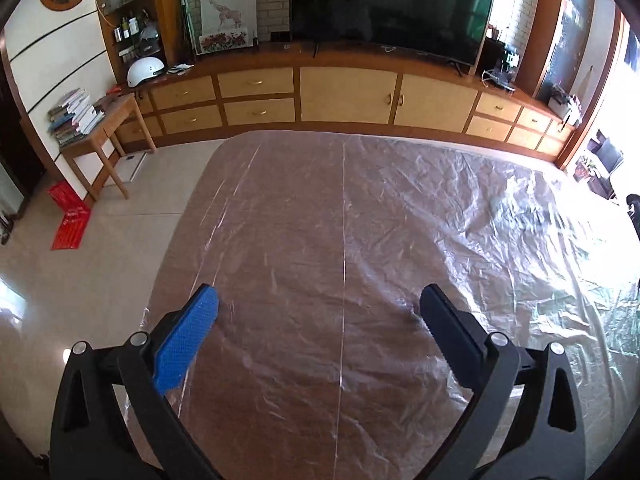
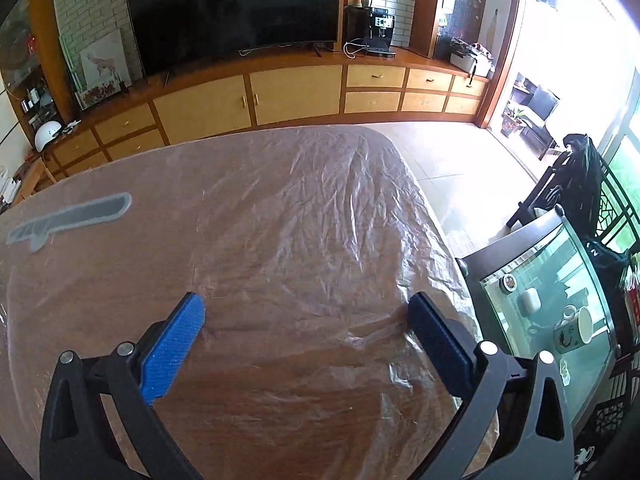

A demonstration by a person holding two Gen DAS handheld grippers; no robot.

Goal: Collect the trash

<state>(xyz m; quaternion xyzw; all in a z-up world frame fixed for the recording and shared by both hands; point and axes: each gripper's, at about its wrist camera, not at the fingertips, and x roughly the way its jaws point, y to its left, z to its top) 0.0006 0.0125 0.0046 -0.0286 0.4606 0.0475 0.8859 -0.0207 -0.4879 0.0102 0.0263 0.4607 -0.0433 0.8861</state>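
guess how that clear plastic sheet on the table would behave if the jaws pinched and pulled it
The plastic sheet looks thin and wrinkled, so it is probably floppy and light. Its glossy sheen suggests it may slip. Lying loose over the table, it would likely bunch and drag.

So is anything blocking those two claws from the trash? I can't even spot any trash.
Nothing visible blocks them, but no trash shows in either view. The left gripper and right gripper are both open above a table covered by a crinkled clear plastic sheet; directly ahead of each there is only that sheet.
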